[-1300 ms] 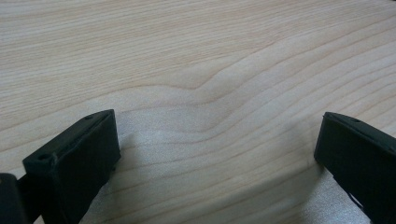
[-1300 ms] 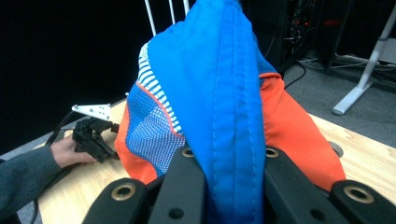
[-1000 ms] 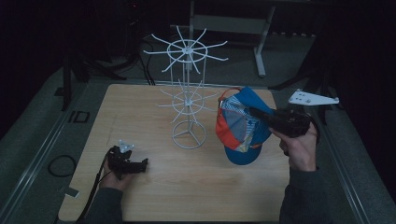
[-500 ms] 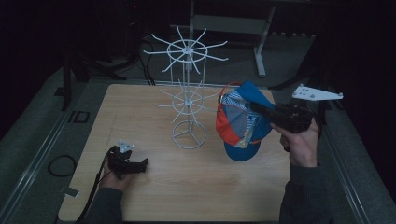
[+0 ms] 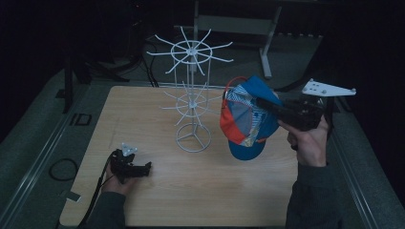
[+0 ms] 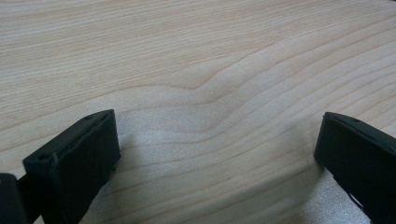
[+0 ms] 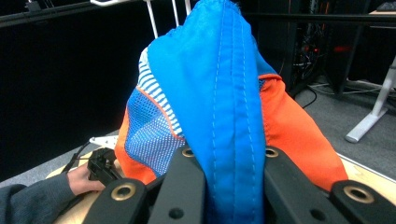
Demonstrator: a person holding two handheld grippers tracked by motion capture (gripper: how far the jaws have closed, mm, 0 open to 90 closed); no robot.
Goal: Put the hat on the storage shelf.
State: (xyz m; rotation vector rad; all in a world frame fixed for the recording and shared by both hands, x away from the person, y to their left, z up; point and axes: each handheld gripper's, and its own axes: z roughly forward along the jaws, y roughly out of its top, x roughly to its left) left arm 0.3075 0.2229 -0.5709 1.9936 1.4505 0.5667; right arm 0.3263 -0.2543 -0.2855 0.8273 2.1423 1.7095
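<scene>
My right gripper [image 7: 224,163] has its fingers [image 7: 187,179] clenched on a fold of the blue and orange cap [image 5: 246,119], which hangs in the air just right of the white wire rack [image 5: 191,100]. I'd guess the job is hooking it on a prong, so I'd keep the pinch firm and bring the cap's opening to a prong tip slowly. Left gripper [image 5: 129,164] rests on the pale wood bench [image 5: 143,205], fingers [image 6: 74,158] spread wide, nothing in them. Dark room, grey floor around.
</scene>
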